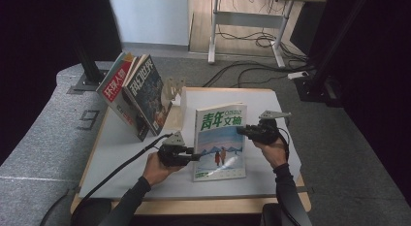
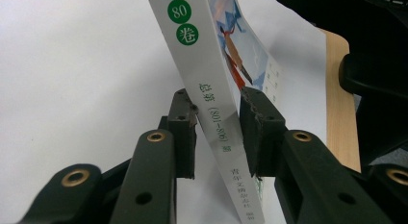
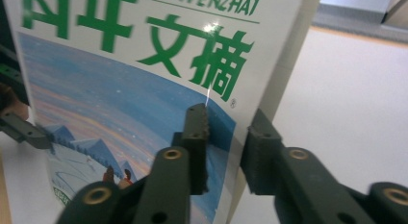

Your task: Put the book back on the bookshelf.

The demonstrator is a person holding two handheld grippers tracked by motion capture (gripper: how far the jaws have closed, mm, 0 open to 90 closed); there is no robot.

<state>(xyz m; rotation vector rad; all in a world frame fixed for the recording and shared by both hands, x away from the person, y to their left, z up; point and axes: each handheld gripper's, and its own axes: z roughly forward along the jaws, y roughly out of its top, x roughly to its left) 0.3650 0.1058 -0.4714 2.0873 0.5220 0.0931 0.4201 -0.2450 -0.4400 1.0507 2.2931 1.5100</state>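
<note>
1. Two grippers work one book (image 1: 220, 141), which stands upright near the middle of the white bench (image 1: 121, 153), cover toward the person.
2. Left gripper (image 1: 196, 154): at the book's lower left edge. In the left gripper view its jaws are closed on the spine (image 2: 211, 108), one pad on each face of the book.
3. Right gripper (image 1: 241, 130): at the book's upper right edge. In the right gripper view one jaw lies on the front cover (image 3: 144, 89) and the other behind the back; whether the pads press the book I cannot tell.
4. Three other magazines (image 1: 138, 97) lean together at the bench's far left, well apart from the book.
5. Floor behind the bench: loose cables (image 1: 252, 73).
</note>
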